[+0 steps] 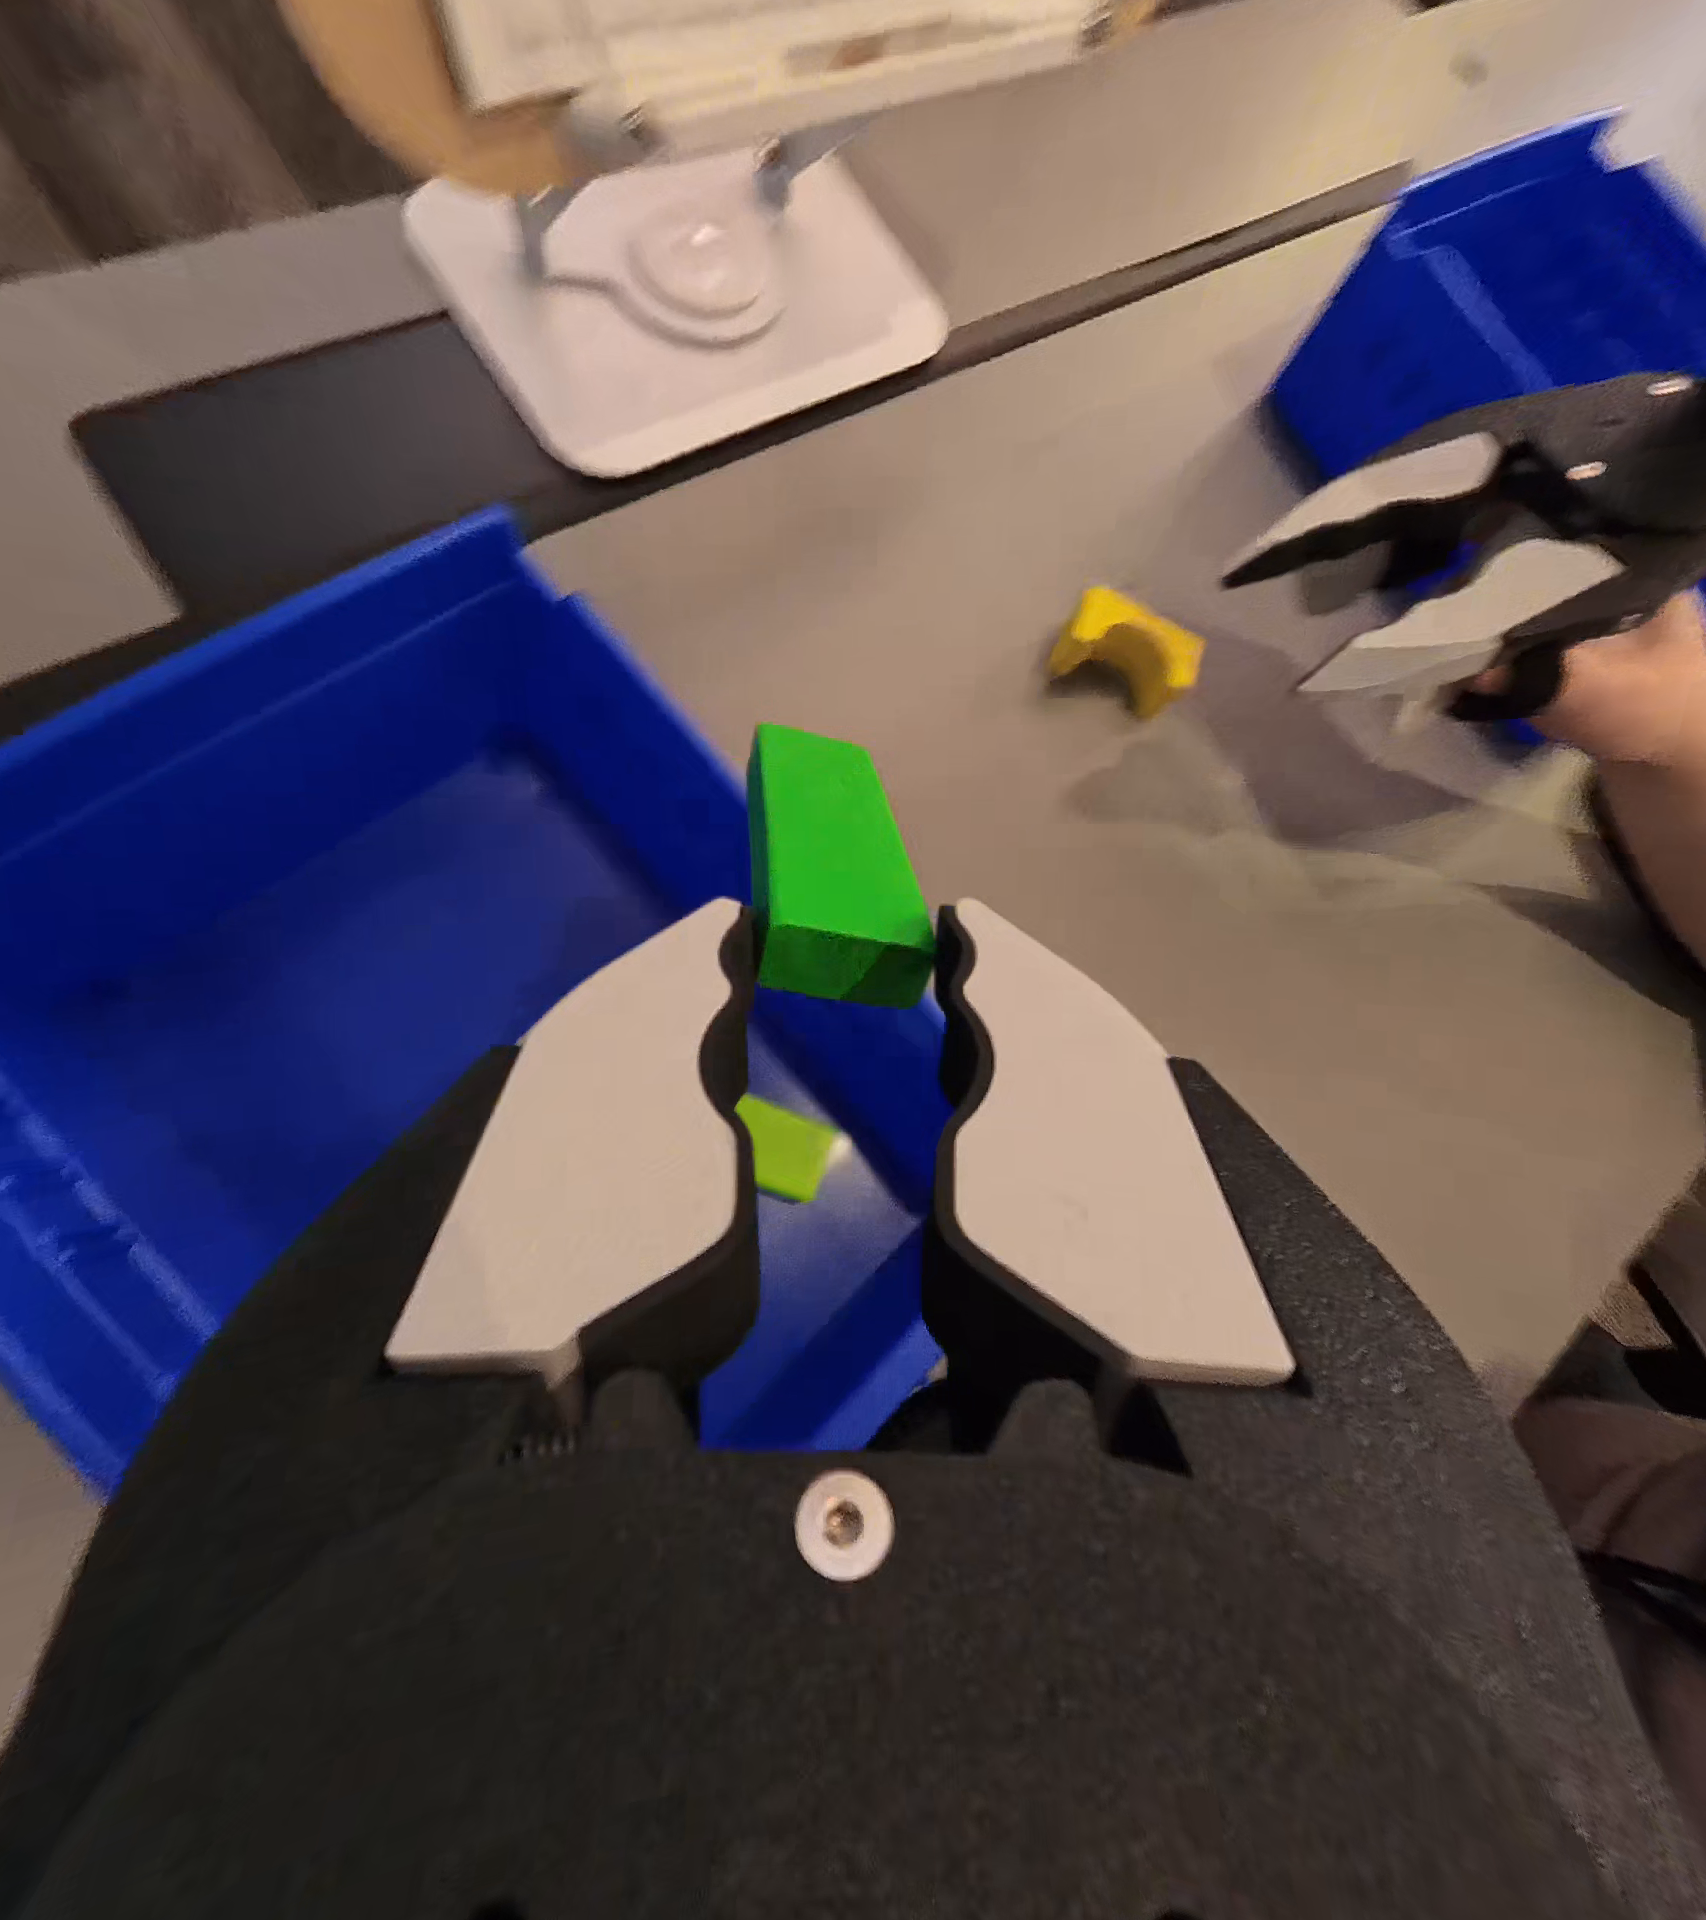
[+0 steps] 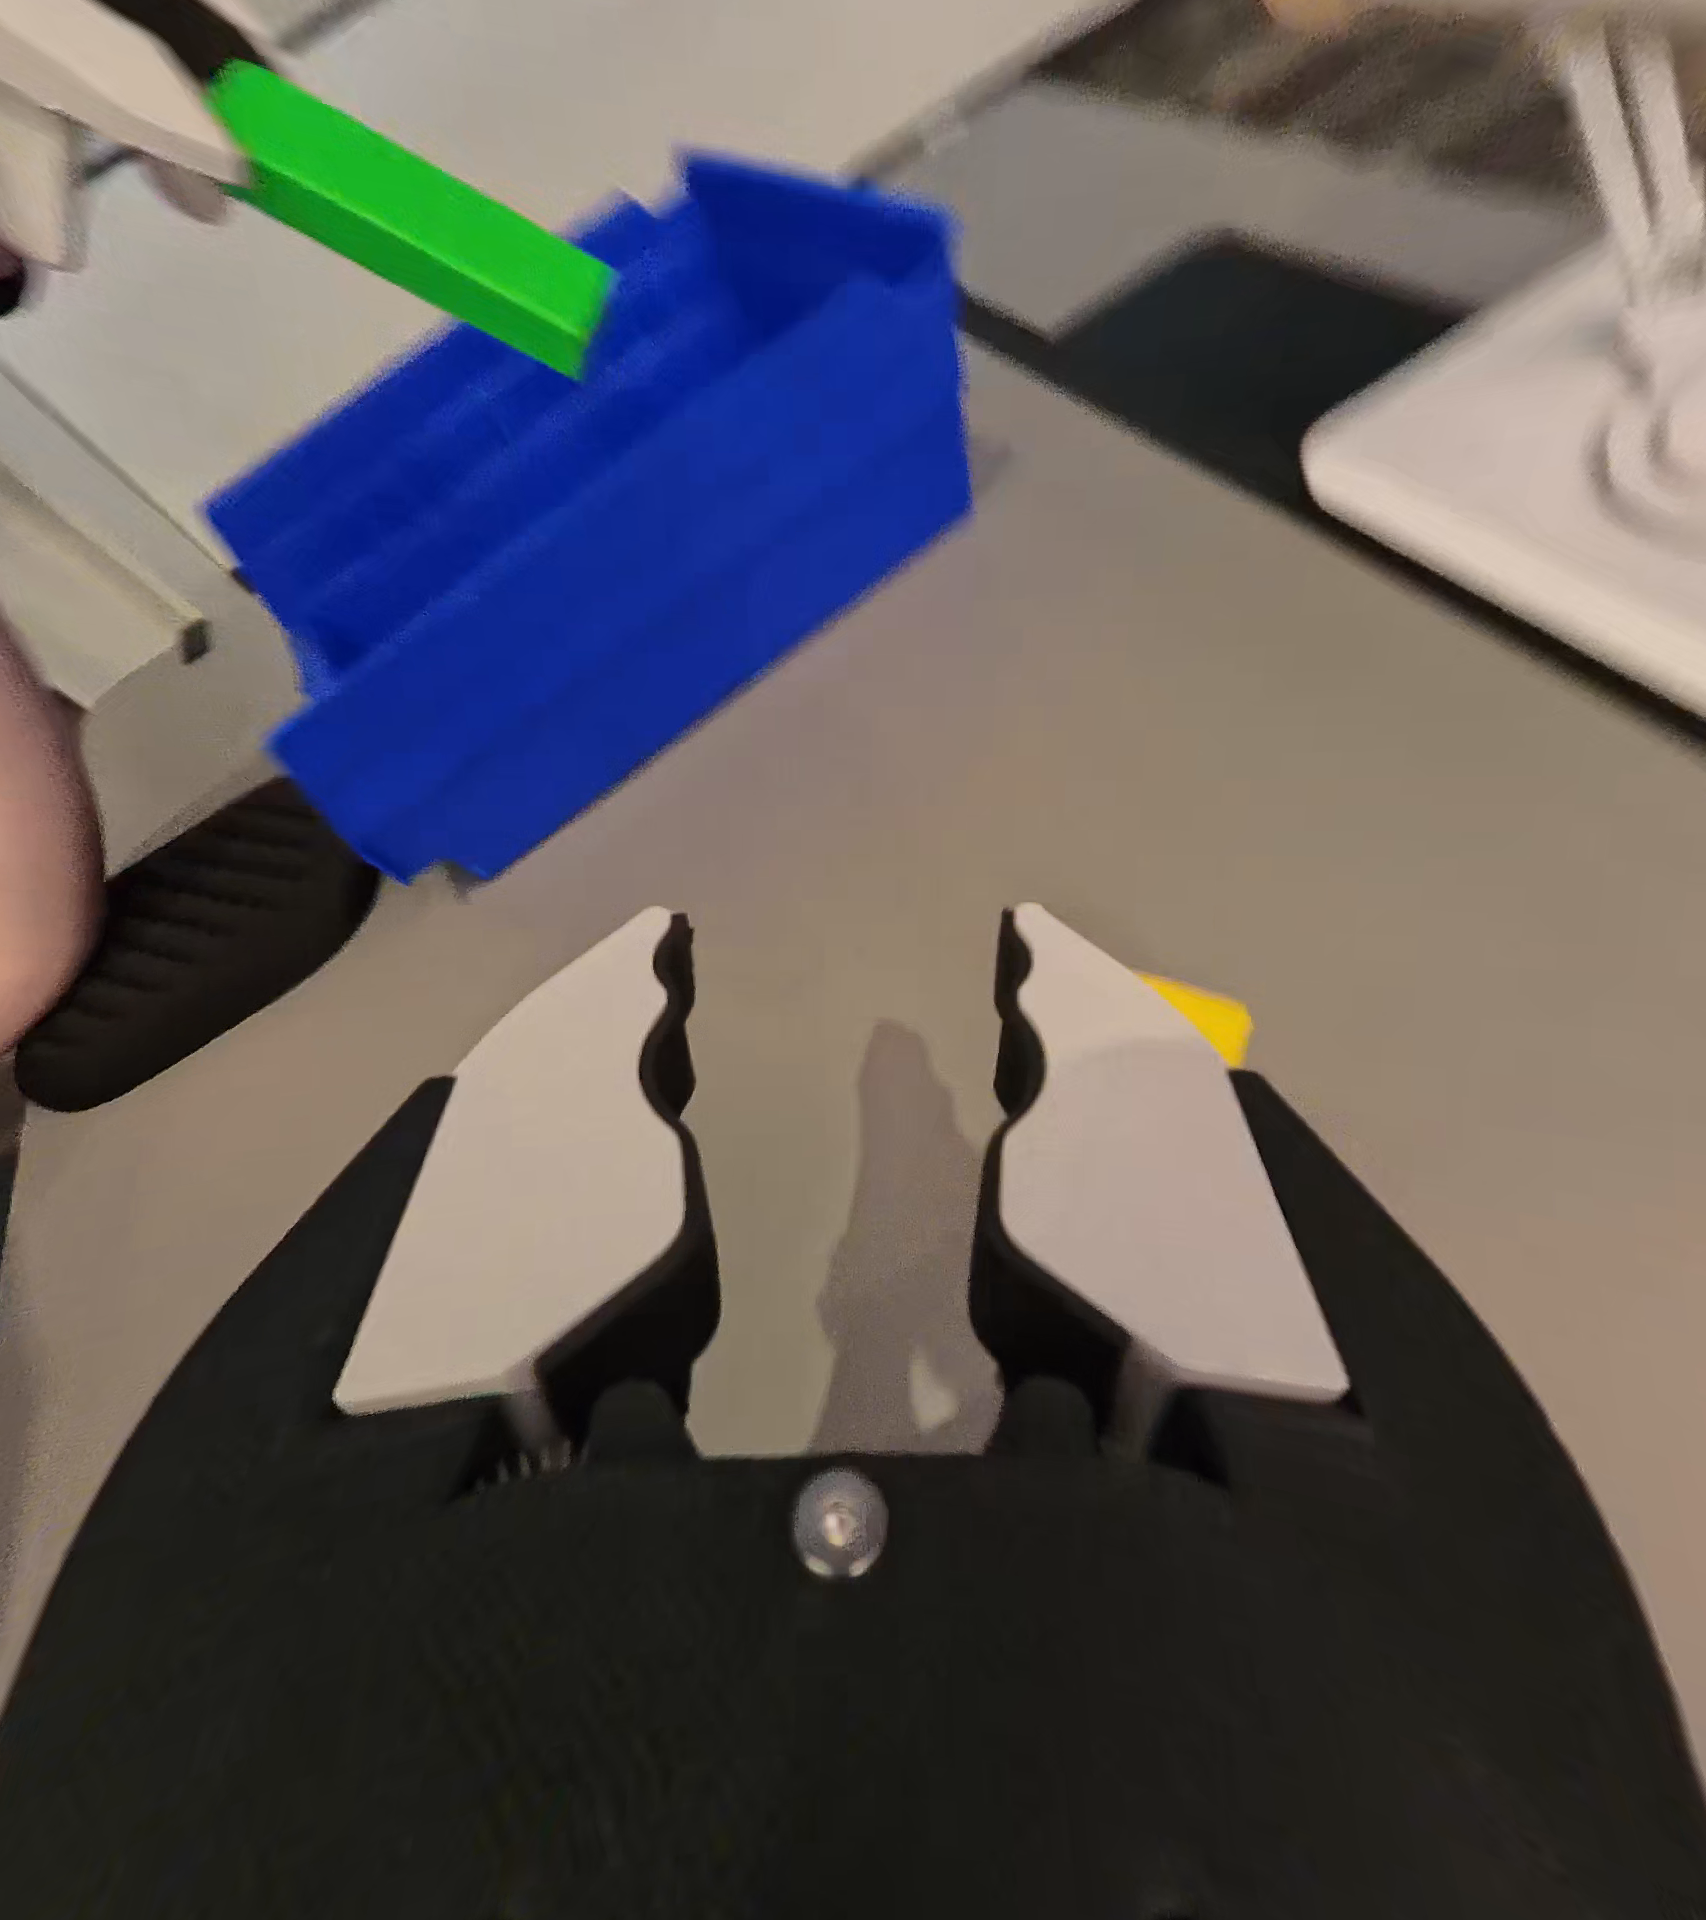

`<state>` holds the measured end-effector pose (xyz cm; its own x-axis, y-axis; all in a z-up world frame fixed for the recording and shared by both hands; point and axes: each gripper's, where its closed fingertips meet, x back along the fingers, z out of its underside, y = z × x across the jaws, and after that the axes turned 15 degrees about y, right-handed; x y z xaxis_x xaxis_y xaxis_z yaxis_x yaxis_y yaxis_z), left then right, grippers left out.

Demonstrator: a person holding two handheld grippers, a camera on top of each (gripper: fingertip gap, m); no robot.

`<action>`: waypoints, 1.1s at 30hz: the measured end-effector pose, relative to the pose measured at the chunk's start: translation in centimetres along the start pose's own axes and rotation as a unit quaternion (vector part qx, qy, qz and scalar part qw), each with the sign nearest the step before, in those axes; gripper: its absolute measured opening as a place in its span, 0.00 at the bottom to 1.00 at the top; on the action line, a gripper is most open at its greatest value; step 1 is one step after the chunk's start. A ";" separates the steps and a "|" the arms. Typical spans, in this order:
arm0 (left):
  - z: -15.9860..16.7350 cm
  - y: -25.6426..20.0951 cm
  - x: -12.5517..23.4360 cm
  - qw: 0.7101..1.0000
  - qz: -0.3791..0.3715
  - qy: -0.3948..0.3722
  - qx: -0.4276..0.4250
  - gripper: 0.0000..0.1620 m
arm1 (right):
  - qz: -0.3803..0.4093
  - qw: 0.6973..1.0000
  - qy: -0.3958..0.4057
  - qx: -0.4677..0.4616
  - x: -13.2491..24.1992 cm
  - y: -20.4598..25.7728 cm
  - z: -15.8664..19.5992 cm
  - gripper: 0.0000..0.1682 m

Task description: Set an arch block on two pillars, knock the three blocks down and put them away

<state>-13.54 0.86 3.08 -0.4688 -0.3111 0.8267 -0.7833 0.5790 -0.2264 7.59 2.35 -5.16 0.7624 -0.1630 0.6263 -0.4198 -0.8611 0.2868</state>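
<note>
Left gripper (image 1: 844, 951) pinching 1 green block (image 1: 833, 873) by its end, over the blue bin (image 1: 205, 831). Right gripper (image 2: 844, 935) wide, holding nothing. Probably light, hard and smooth, so best grabbing the yellow arch block (image 1: 1124, 649) by its flat sides.

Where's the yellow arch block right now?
The yellow arch lies on the grey table, in the left wrist view just in front of the open right gripper. It is between the two blue bins, not inside either.
</note>
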 end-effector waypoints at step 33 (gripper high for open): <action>2.6 -17.6 -10.6 0.926 0.150 0.146 -0.315 0.26 | -0.136 0.960 -0.074 0.235 5.3 11.3 -1.7 0.20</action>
<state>4.17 -8.03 -3.05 -0.4244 0.0979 0.9002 -0.2000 0.9594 -0.1987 6.00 -7.38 2.63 0.8884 0.0621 0.4549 0.0468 -0.9979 0.0449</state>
